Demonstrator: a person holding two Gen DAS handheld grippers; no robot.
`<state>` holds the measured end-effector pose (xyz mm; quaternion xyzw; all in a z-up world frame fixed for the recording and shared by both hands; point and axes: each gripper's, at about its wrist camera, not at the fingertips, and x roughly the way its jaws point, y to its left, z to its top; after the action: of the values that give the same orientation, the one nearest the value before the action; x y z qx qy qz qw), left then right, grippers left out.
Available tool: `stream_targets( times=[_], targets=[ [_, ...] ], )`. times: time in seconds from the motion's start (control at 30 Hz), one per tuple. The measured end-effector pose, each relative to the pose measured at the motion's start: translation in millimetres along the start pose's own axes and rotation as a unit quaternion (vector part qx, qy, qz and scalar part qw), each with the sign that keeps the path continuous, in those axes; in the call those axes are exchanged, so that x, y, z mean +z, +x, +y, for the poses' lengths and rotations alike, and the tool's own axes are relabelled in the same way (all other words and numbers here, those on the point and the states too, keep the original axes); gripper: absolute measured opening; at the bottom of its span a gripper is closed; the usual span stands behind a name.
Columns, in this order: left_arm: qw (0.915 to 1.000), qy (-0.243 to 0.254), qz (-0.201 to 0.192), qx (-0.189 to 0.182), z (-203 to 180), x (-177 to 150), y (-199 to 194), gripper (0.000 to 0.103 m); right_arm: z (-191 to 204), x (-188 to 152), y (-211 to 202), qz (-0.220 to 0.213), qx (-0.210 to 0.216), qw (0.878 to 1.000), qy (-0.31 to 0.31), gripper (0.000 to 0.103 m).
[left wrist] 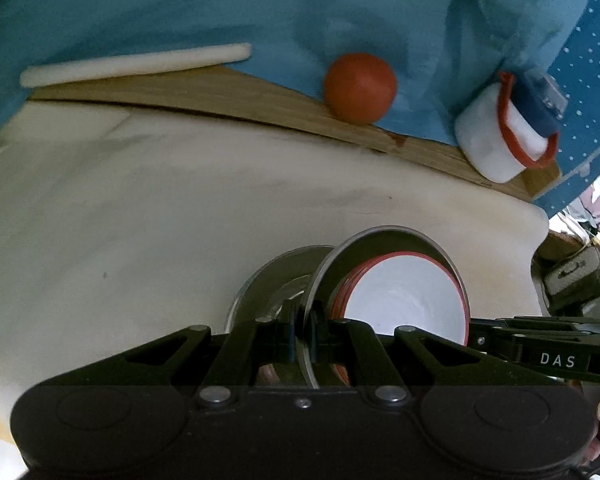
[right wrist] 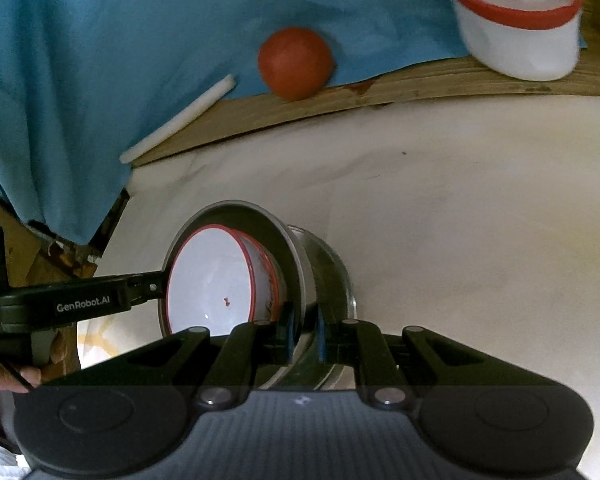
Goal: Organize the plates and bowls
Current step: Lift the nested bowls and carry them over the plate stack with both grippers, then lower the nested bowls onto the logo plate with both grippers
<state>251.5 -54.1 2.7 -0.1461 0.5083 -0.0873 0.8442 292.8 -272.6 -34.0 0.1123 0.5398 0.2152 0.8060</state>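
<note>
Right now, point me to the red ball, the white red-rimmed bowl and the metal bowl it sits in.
red ball (left wrist: 360,87): left wrist view, middle of its face.
white red-rimmed bowl (right wrist: 214,284): right wrist view, white inner surface.
metal bowl (left wrist: 400,242): left wrist view, grey inner wall above the white bowl.

Both grippers (left wrist: 302,334) (right wrist: 304,330) clamped, facing.

The left gripper (left wrist: 302,332) hides the lower part of the steel bowl (left wrist: 384,240) and the steel plate (left wrist: 260,280) behind it. Far ahead, the white container (right wrist: 516,28) is cut off.
</note>
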Motion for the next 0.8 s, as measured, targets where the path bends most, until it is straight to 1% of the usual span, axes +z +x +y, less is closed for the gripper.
stream_targets(
  times=[0.3,0.8],
  targets=[
    [0.9998,-0.016,0.008,0.006,14,-1,4,0.006,7,2,10,0.019,0.002,1.0,-0.012,0.013],
    [0.9995,-0.023,0.022,0.009,19,-1,10,0.006,12,5,22,0.036,0.0,0.999,-0.008,0.013]
  ],
)
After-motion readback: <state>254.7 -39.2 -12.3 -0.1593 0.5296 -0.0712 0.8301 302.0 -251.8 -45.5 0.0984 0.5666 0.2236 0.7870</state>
